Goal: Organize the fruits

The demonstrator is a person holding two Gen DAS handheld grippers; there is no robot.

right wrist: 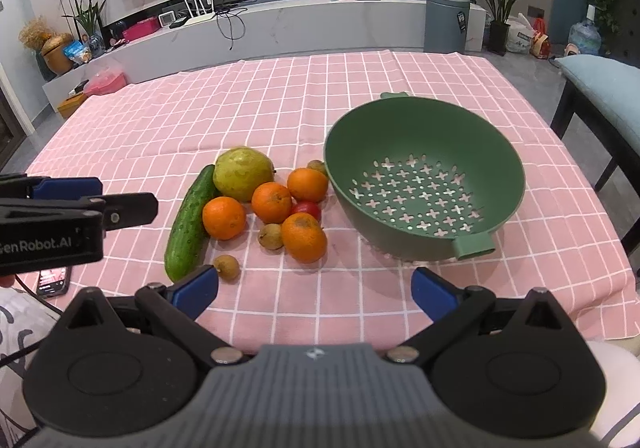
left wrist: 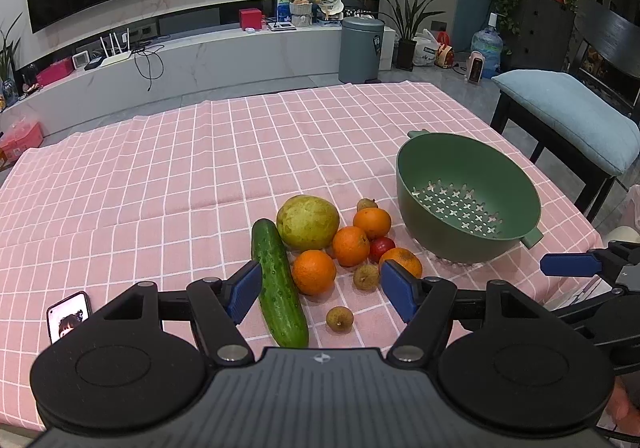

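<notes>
- "GenRobot.AI", white letters on the black body of my left gripper (right wrist: 66, 188), seen from my right wrist; the picture's edge cuts the first letter.
- A small white four-point emblem, no letters, on the grey ribbed housing of my right gripper (right wrist: 314, 290); the same emblem sits on the left gripper's housing in the left wrist view.
- A dark tag with pale marks on the grey bin (right wrist: 444, 22) by the far wall: too small for me to read.
- The phone (left wrist: 68, 316) on the pink checked tablecloth (left wrist: 160, 168) shows a lit screen; I read no words on it.
- Print on the white bag (left wrist: 426, 48) on the floor: blurred, unreadable.
</notes>
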